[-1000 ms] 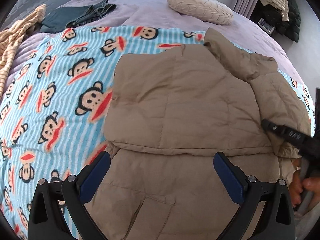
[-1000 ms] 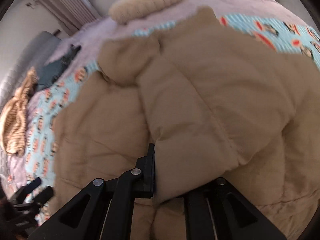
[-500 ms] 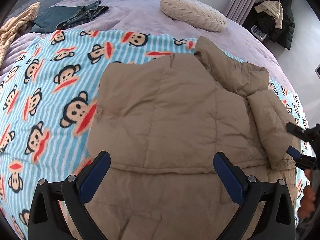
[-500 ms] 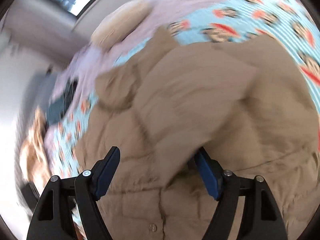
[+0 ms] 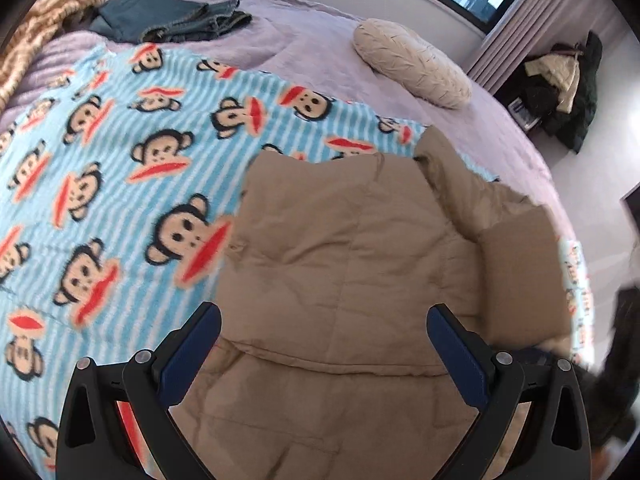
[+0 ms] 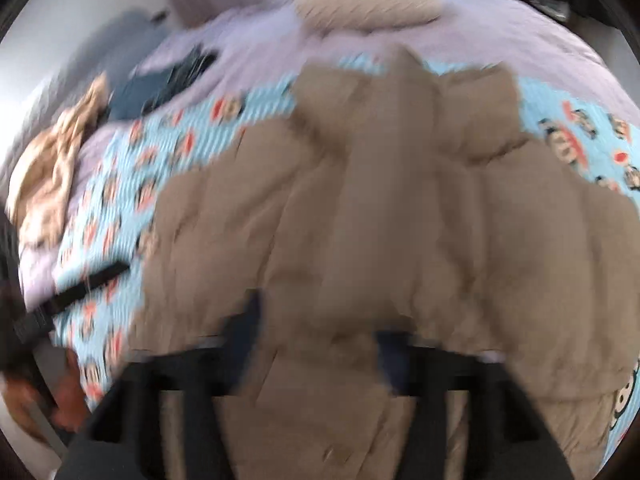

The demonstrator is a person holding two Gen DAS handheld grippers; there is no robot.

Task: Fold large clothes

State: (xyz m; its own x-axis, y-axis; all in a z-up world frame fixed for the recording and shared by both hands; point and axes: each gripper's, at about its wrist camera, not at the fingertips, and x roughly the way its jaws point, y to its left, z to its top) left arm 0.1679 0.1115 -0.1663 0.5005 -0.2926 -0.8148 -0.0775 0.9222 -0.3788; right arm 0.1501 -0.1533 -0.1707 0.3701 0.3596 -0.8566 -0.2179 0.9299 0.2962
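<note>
A tan puffer jacket (image 5: 340, 240) lies flat on the bed, with its right sleeve (image 5: 520, 272) folded in along its side. My left gripper (image 5: 322, 320) hovers open over the jacket's lower half, nothing between its blue pads. The right wrist view is motion-blurred. In it my right gripper (image 6: 320, 340) is above the same jacket (image 6: 400, 220). Its jaws are opening, and the fabric lies below them, not pinched. A dark blur at the right edge of the left wrist view may be the right gripper.
The jacket rests on a blue striped monkey blanket (image 5: 120, 184) over a lilac bedspread (image 5: 320, 40). A cream pillow (image 5: 412, 64), folded jeans (image 5: 172, 20) and a beige striped garment (image 5: 44, 20) lie farther back. Dark clothes (image 5: 560, 88) are piled beyond the bed.
The right gripper let go of the sleeve, opened and drew back toward the hem. The sleeve now lies on the jacket. The left gripper shifted a little and stayed open.
</note>
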